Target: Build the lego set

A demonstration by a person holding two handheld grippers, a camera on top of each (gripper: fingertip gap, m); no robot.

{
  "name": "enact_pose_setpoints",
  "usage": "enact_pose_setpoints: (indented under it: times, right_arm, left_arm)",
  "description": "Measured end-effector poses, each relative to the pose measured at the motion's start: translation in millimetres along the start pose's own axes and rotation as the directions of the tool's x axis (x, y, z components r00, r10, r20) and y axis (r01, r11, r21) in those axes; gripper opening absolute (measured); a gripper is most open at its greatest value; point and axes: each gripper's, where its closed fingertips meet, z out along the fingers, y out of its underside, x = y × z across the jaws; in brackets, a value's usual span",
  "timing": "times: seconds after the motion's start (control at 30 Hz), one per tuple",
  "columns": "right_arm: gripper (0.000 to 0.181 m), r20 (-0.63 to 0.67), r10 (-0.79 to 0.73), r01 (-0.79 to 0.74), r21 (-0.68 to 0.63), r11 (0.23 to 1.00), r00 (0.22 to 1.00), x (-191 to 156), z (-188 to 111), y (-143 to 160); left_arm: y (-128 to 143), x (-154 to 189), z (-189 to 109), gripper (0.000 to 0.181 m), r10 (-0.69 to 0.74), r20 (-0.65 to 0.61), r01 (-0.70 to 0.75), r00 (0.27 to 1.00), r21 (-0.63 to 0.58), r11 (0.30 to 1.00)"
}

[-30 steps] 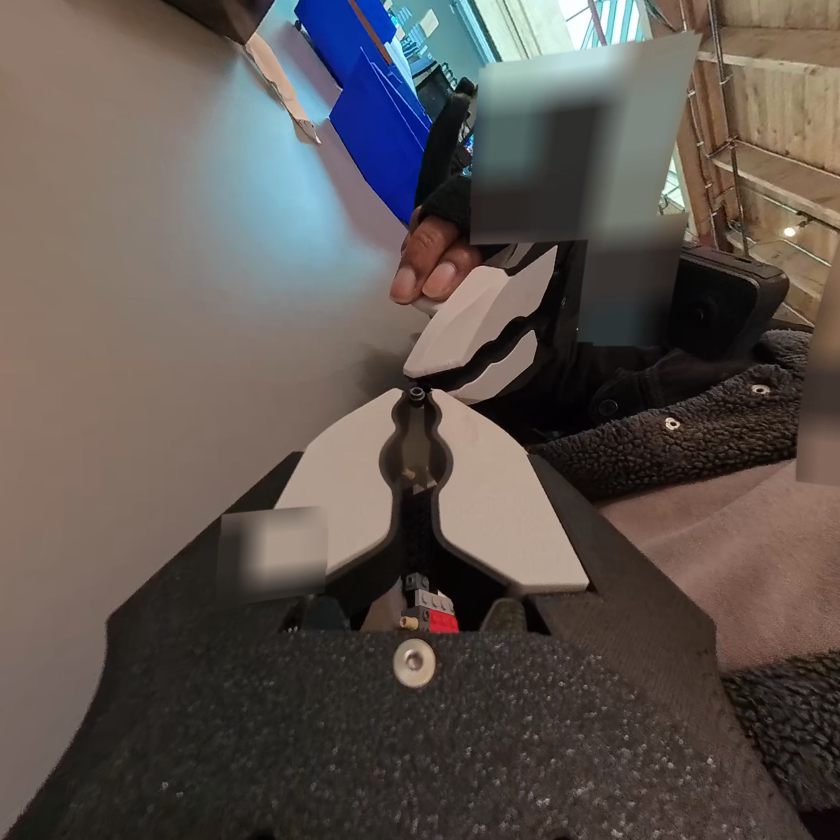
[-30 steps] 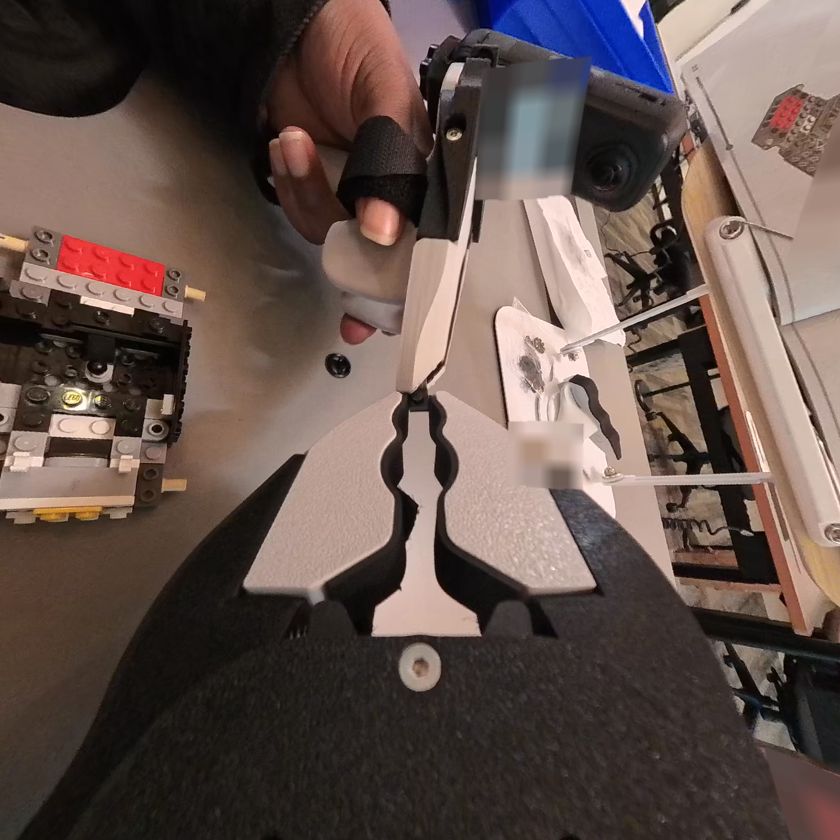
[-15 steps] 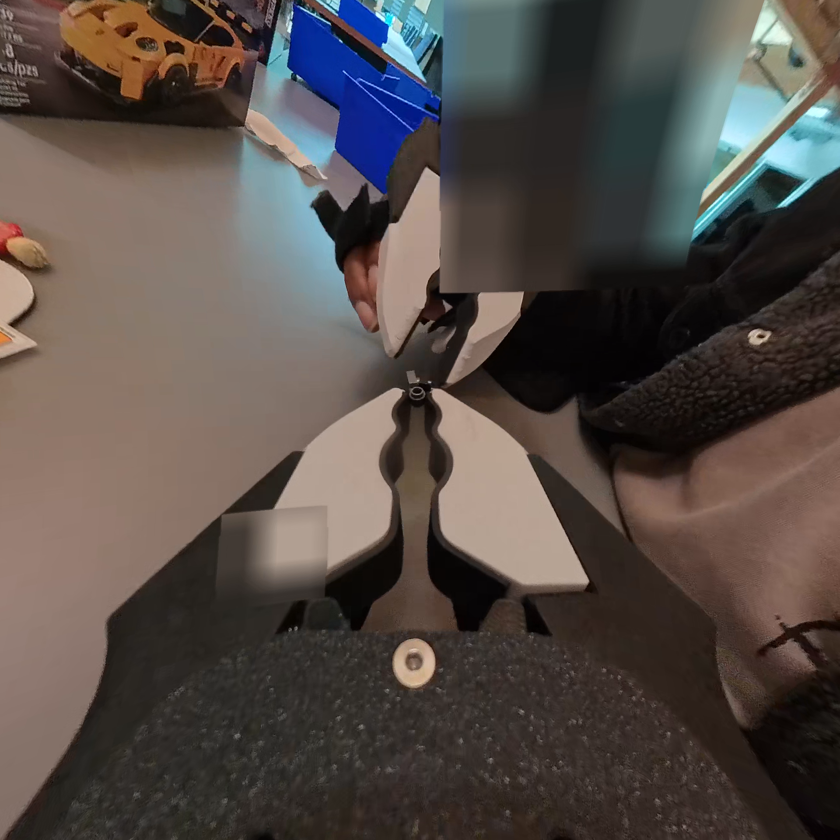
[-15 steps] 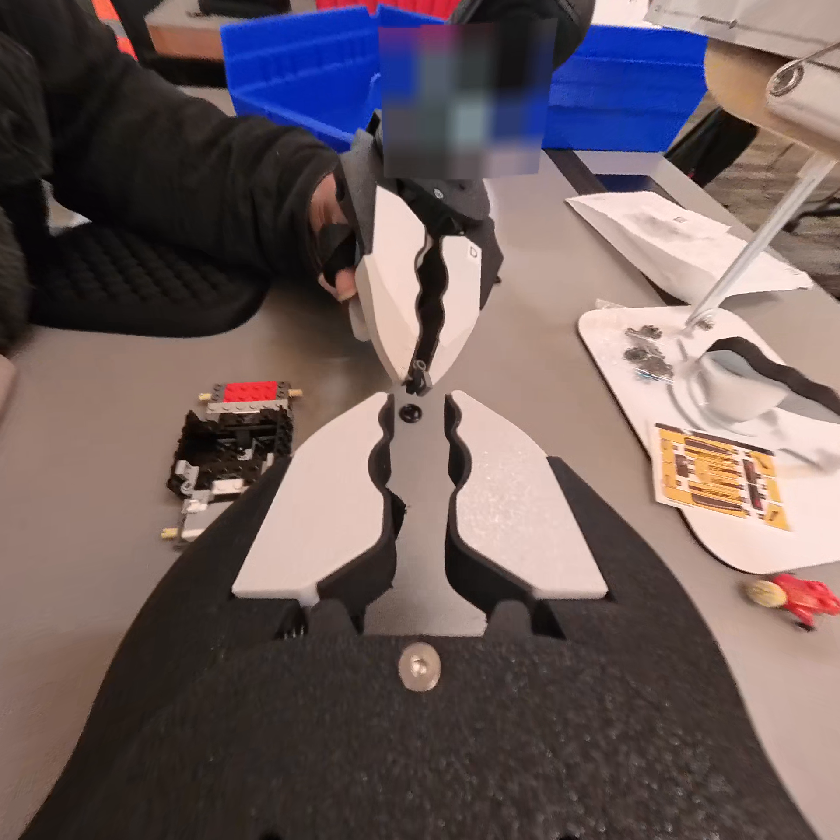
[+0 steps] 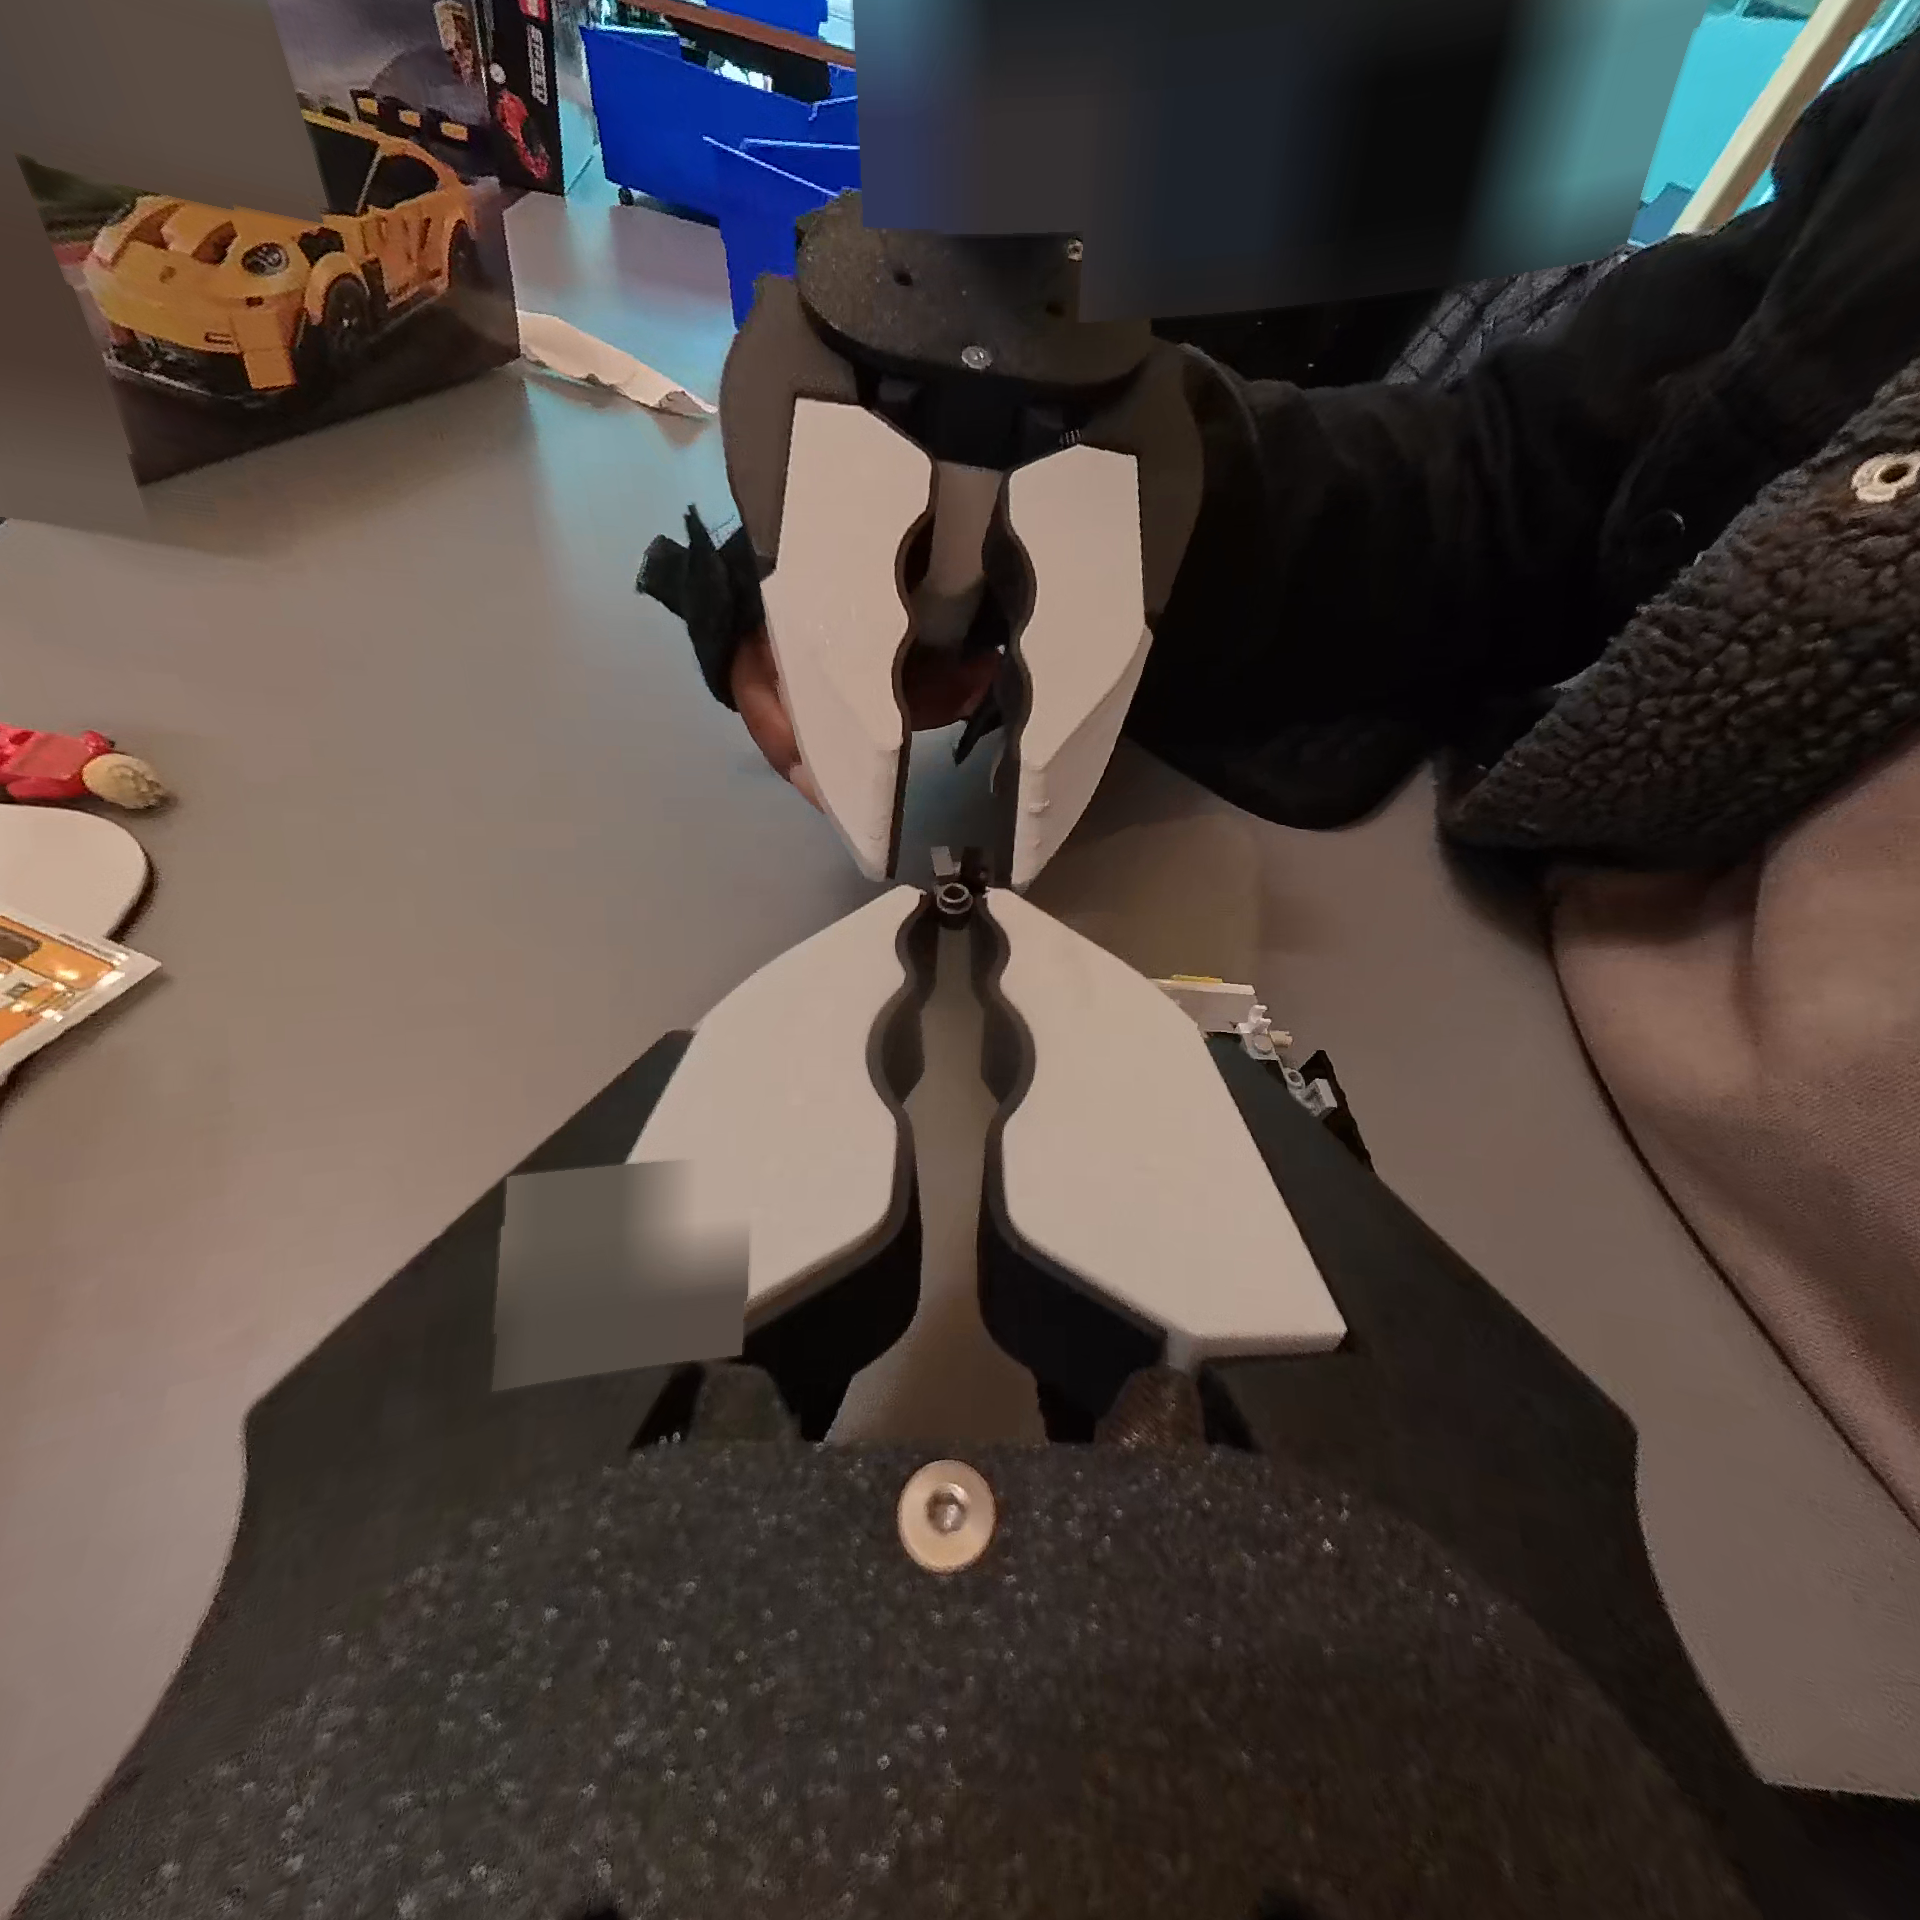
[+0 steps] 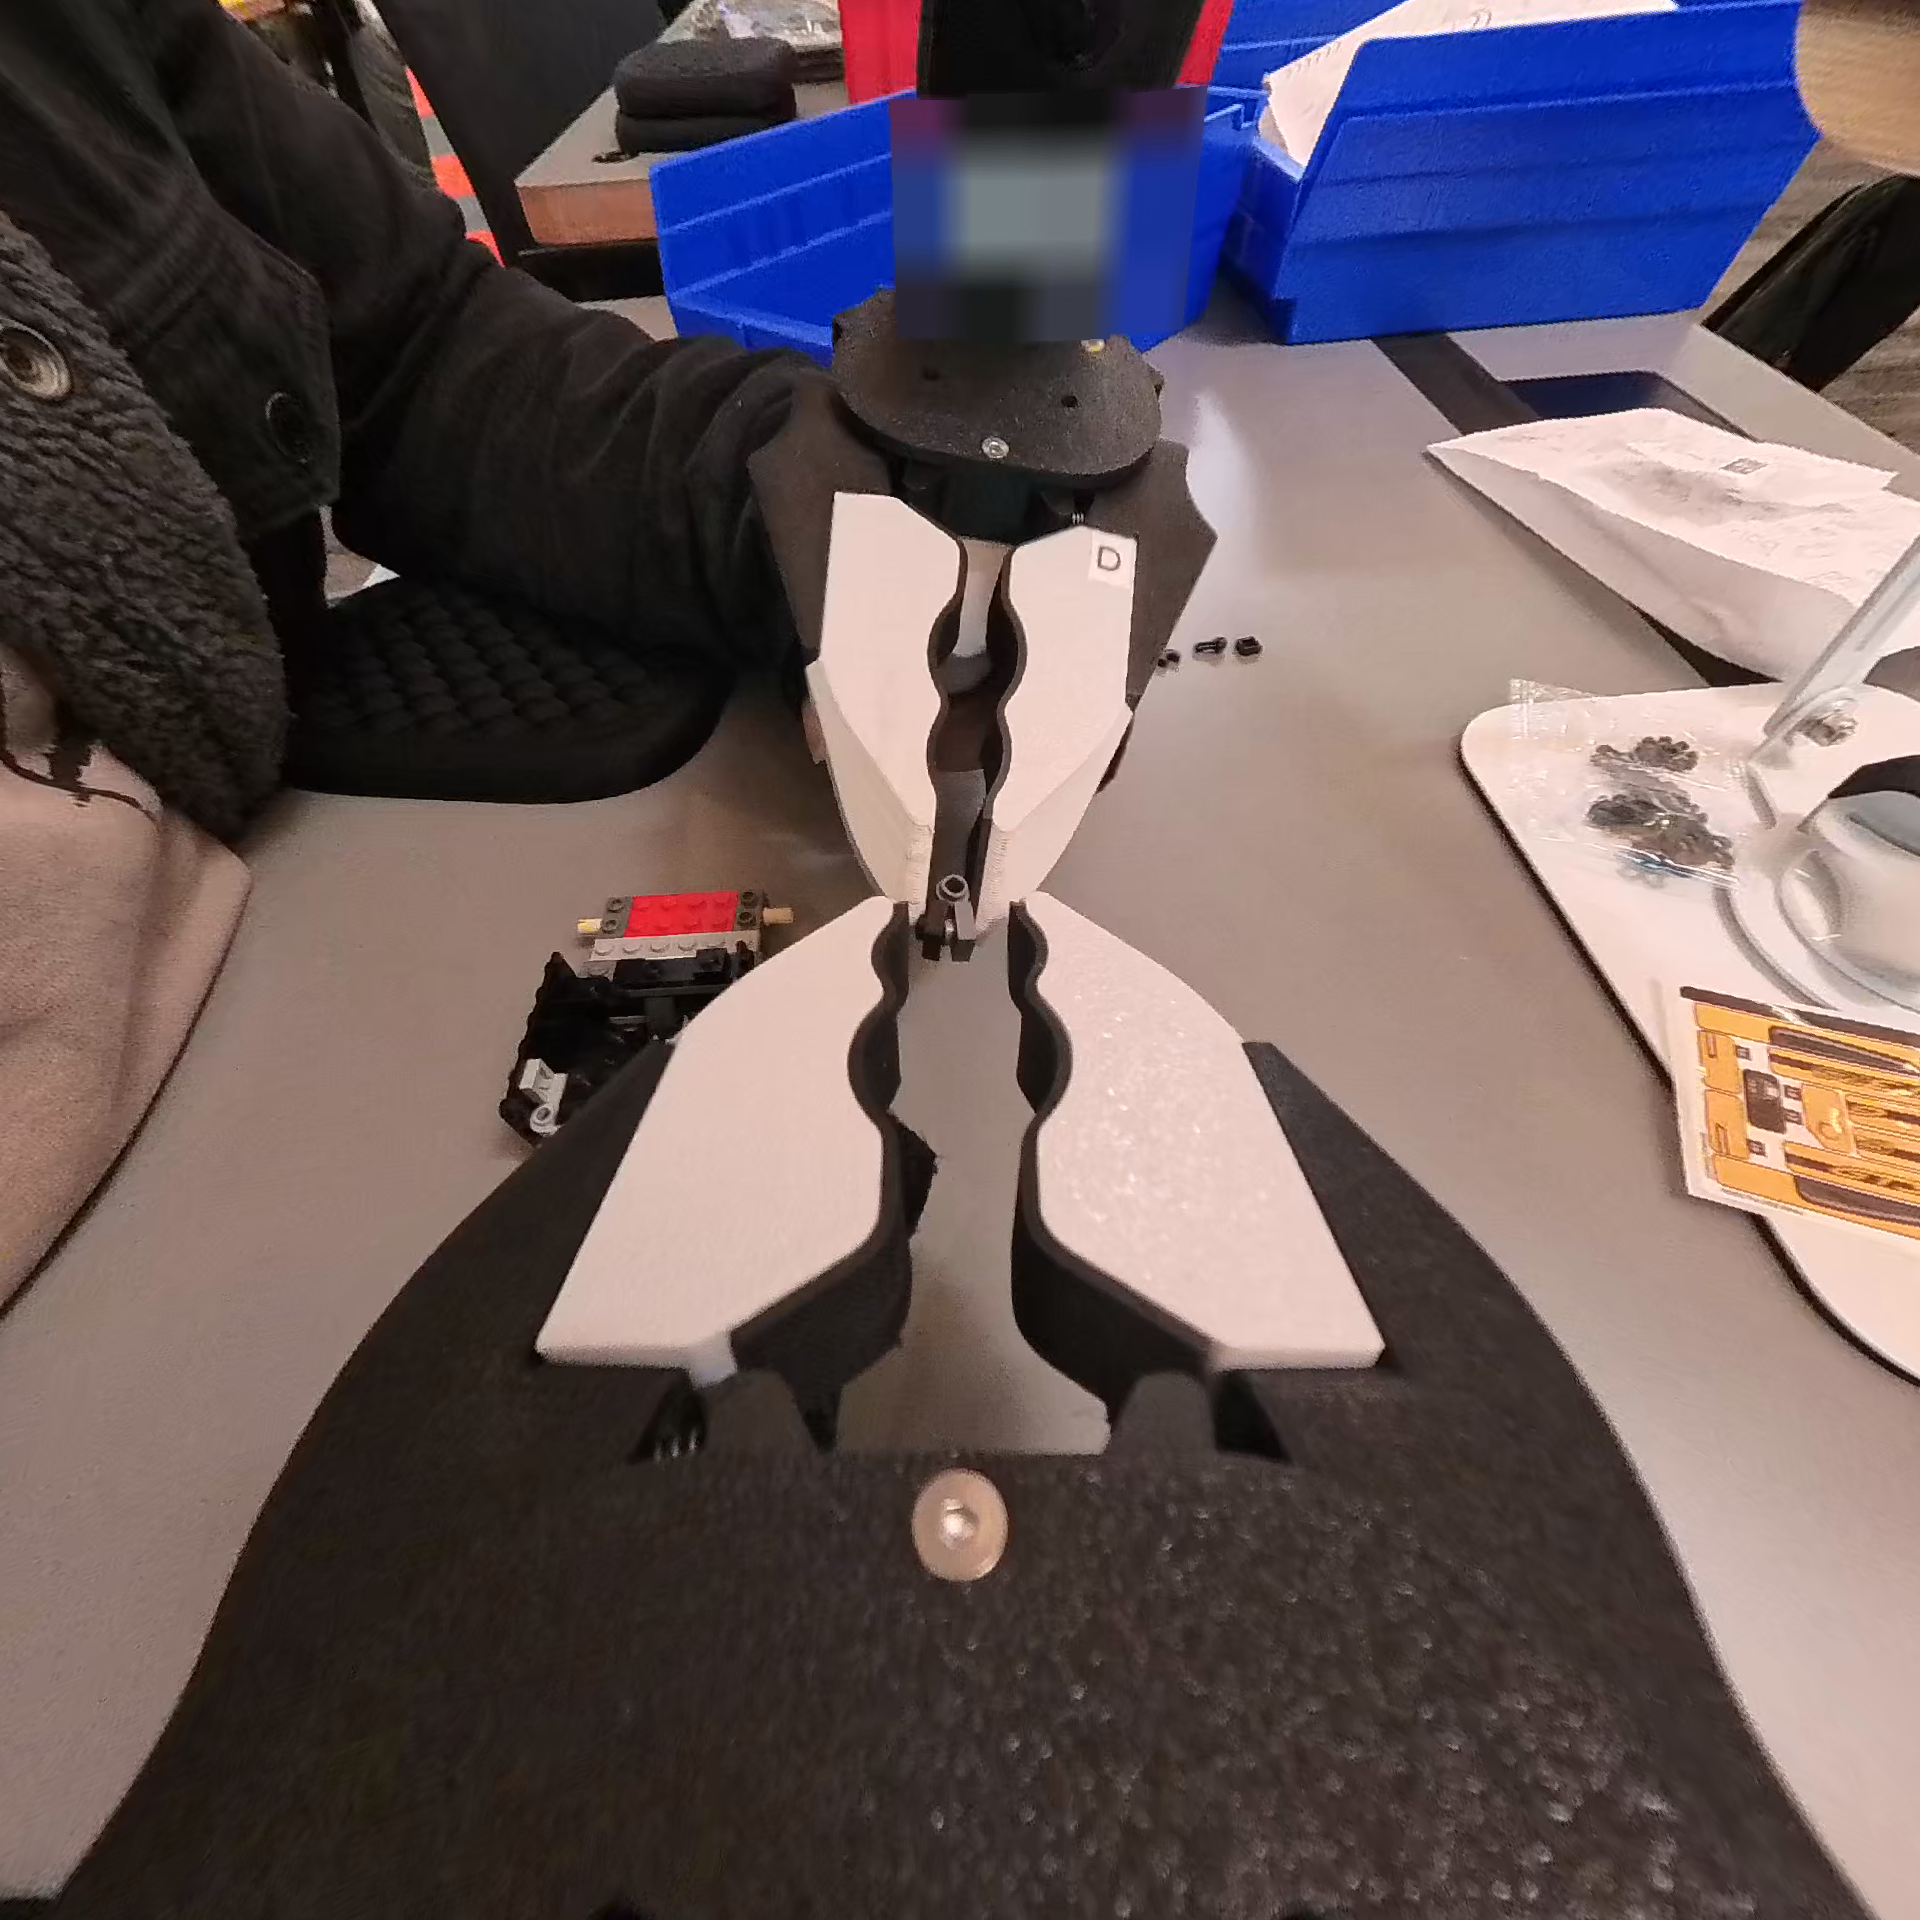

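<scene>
A grey table (image 5: 416, 644) fills the left wrist view, with a set box (image 5: 281, 301) showing a yellow car at the back and blue bins (image 5: 727, 197) behind it. Here the left gripper (image 5: 954, 902) has its tips pinched on a small black lego piece (image 5: 954, 900), while the right gripper (image 5: 951, 857) faces it tip to tip with a clear gap between its fingers. A corner of the partly built lego model (image 5: 1262, 1039) peeks out beside the left gripper's right finger. In the right wrist view the same grey table (image 6: 1299, 831) carries a white tray (image 6: 1558, 831) with bagged parts and a yellow sticker sheet (image 6: 1808, 1112). The right gripper (image 6: 956, 920) stands parted around the black piece (image 6: 948, 920) that the left gripper (image 6: 951, 894) holds clamped; whether its fingers touch the piece I cannot tell. The model (image 6: 634, 997), red plate on top, lies on the table to the left. This looks like a hand-over or re-grip of the small piece; next the right gripper likely needs to close squarely on it before the left lets go.
</scene>
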Motion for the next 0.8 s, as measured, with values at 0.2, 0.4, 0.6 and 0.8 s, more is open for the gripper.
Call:
enact_pose_setpoints:
  times: [0.2, 0.4, 0.6, 0.8]
  right_arm:
    - [0.015, 0.032, 0.001, -0.002, 0.012, 1.0, 0.999, -5.2, -0.4, -1.5]
    - [0.01, 0.043, -0.004, 0.003, 0.03, 1.0, 0.999, -6.5, -1.5, -2.9]
    - [0.01, 0.051, -0.007, 0.004, 0.053, 0.999, 0.999, -8.1, -2.6, -6.4]
    - [0.01, 0.041, -0.039, 0.036, 0.079, 0.996, 0.998, -9.5, -6.6, -13.2]
  left_arm:
    - [-1.3, 3.5, 0.4, 0.006, 0.055, 0.001, -0.055, 0.998, 0.006, 0.998]
    - [-2.1, 4.2, 1.0, 0.006, 0.083, 0.008, -0.083, 0.996, 0.015, 0.996]
    - [-5.0, 6.1, 0.1, 0.006, 0.104, 0.01, -0.104, 0.995, 0.031, 0.994]
    - [-12.4, 8.0, -0.9, 0.006, 0.177, 0.044, -0.18, 0.983, 0.064, 0.982]
